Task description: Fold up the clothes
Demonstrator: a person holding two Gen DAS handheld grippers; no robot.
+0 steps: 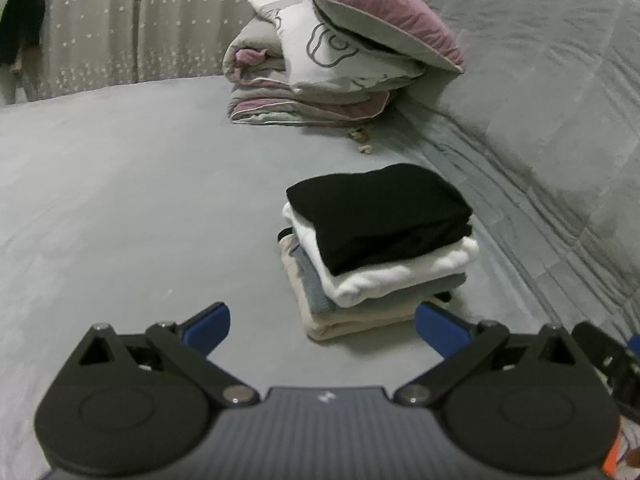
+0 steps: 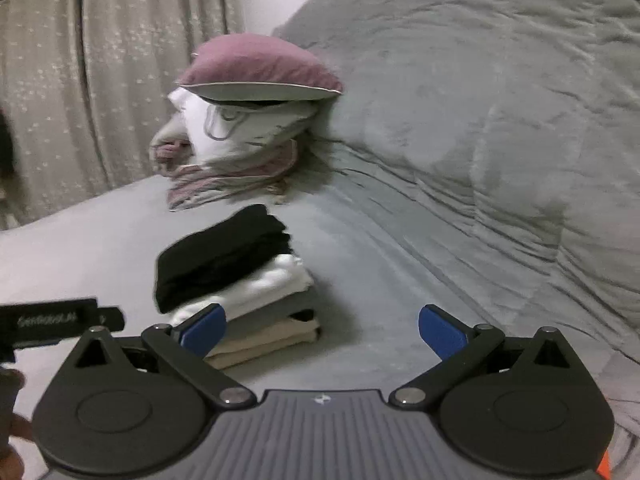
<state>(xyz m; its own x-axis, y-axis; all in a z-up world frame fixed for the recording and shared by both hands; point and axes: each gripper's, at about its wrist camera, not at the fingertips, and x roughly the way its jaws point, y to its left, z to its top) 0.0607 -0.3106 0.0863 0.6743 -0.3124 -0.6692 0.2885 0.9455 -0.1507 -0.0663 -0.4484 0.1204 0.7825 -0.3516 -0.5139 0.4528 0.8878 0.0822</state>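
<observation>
A stack of folded clothes lies on the grey bed sheet. A black garment is on top, then a white one, a grey one and a beige one at the bottom. My left gripper is open just short of the stack's near edge, nothing between its blue fingers. In the right wrist view the same stack sits ahead to the left. My right gripper is open and empty, its left finger in front of the stack's near corner.
A folded quilt with a white pillow and a purple cushion on top sits at the back of the bed. A bulky grey duvet rises along the right side. A star-patterned curtain hangs behind. The other gripper's black body shows at the left edge.
</observation>
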